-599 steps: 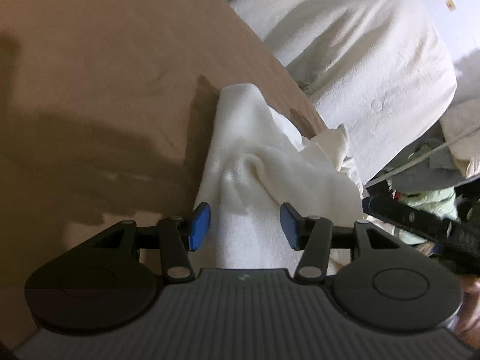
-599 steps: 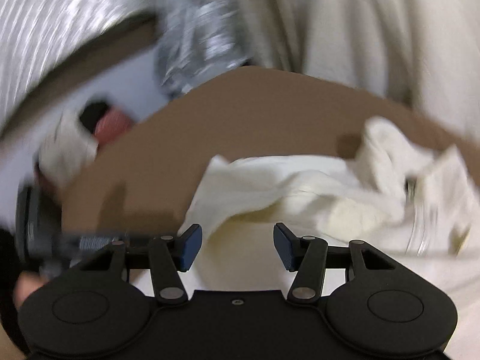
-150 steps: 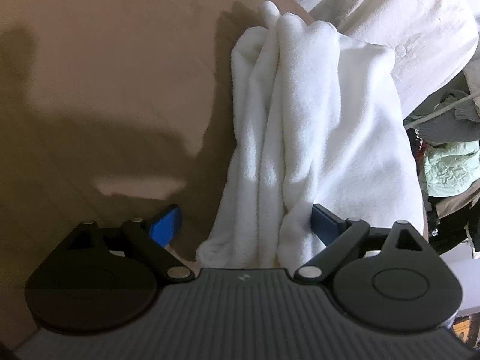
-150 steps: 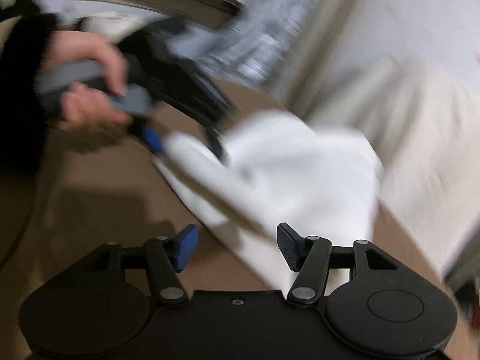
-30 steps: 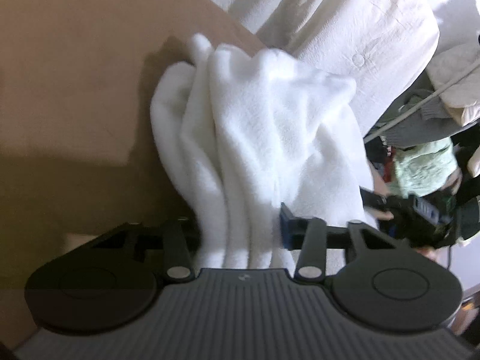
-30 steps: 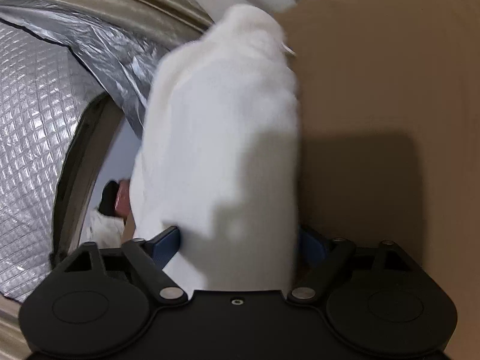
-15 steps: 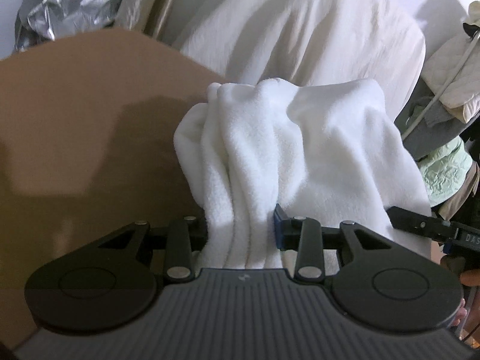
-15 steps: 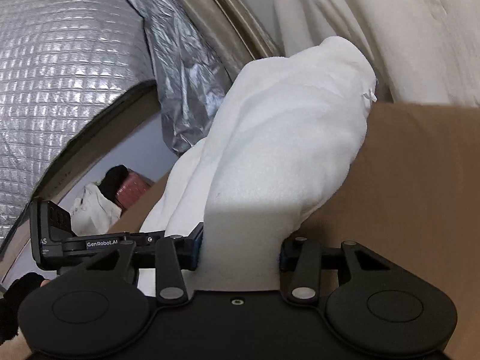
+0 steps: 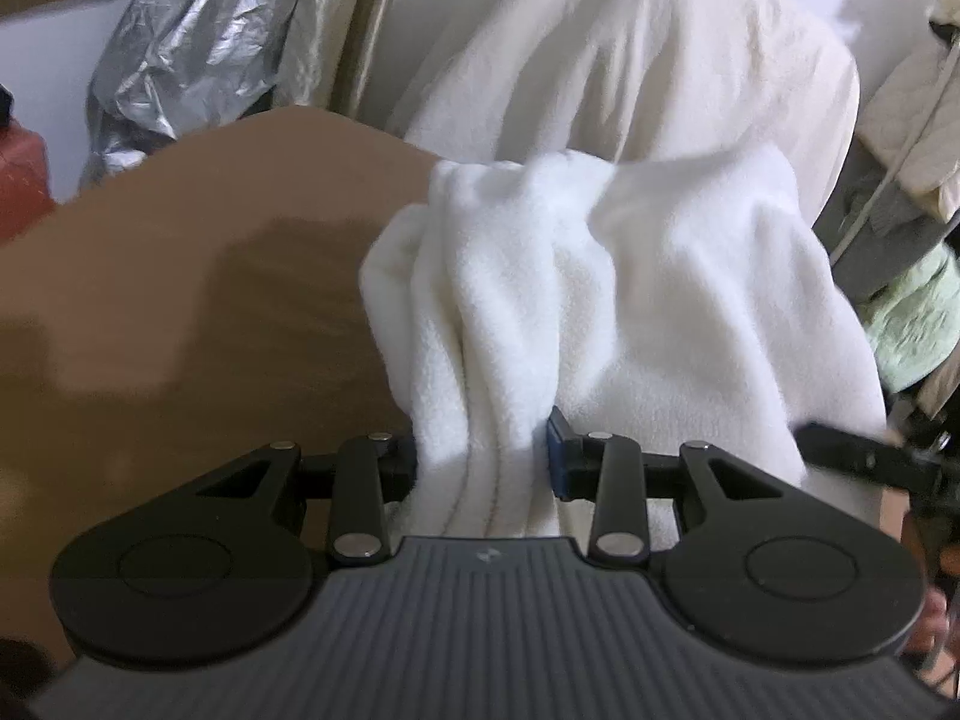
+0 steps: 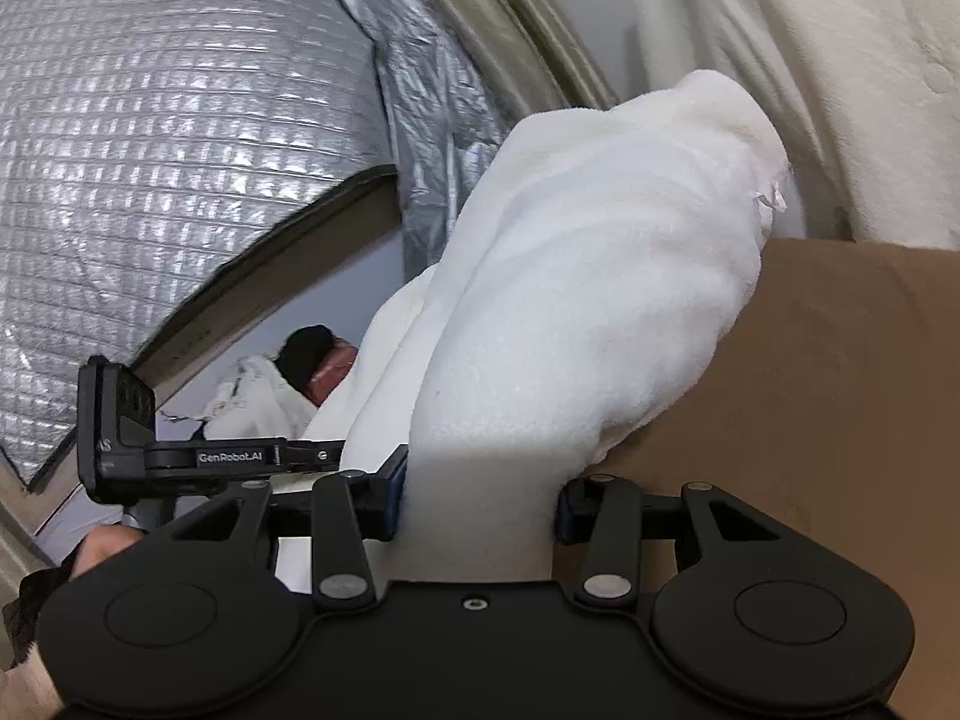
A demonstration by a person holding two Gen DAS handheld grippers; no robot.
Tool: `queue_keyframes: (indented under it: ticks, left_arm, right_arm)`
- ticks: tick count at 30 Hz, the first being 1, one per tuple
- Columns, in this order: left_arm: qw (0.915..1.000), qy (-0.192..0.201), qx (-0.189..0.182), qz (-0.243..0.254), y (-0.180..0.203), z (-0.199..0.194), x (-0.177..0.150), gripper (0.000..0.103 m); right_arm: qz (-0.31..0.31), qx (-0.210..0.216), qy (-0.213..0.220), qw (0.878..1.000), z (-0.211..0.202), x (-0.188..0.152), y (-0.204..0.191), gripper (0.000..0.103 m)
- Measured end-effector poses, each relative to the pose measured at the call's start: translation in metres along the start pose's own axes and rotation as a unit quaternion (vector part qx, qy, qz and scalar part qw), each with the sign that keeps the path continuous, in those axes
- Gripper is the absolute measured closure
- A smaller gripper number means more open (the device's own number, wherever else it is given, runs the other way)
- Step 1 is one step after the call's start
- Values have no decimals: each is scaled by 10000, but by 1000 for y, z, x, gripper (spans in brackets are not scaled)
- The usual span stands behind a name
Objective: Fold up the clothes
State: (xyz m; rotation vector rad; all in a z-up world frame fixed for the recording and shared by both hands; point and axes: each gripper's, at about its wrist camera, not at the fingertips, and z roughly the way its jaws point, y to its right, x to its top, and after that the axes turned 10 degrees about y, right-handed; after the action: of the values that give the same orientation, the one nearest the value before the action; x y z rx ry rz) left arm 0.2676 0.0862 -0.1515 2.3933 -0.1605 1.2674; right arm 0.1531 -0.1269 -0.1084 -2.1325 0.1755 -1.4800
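both claws clamped on fleece; best kept level, lowered together onto table, edges lined up.

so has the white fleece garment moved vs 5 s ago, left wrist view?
Yes. The white fleece garment lay flat on the brown table then; now both the left hand-held gripper and right hand-held gripper clamp it, lifted off the tabletop.
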Motion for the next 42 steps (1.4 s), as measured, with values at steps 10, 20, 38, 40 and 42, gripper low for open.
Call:
queue_keyframes:
  ticks: [10, 20, 38, 40, 42]
  left_arm:
    - [9903, 480, 1241, 406, -93, 47, 116, 56]
    - [9500, 941, 2263, -1932, -196, 57, 38, 12]
    - [9478, 644, 2480, -1896, -197, 121, -6, 81]
    - [9445, 627, 2574, -1943, -200, 117, -4, 81]
    - [9410, 611, 2668, -1989, -203, 113, -3, 81]
  right_arm:
    - [18, 614, 84, 9981, 127, 46, -20, 54]
    - [1052, -571, -636, 9908, 205, -43, 54, 31]
    - [-2127, -730, -1312, 9655, 109, -73, 2, 29]
    - [-2270, -754, -1411, 9607, 114, -83, 1, 29]
    - [-2076, -550, -1323, 9677, 114, -84, -1, 29]
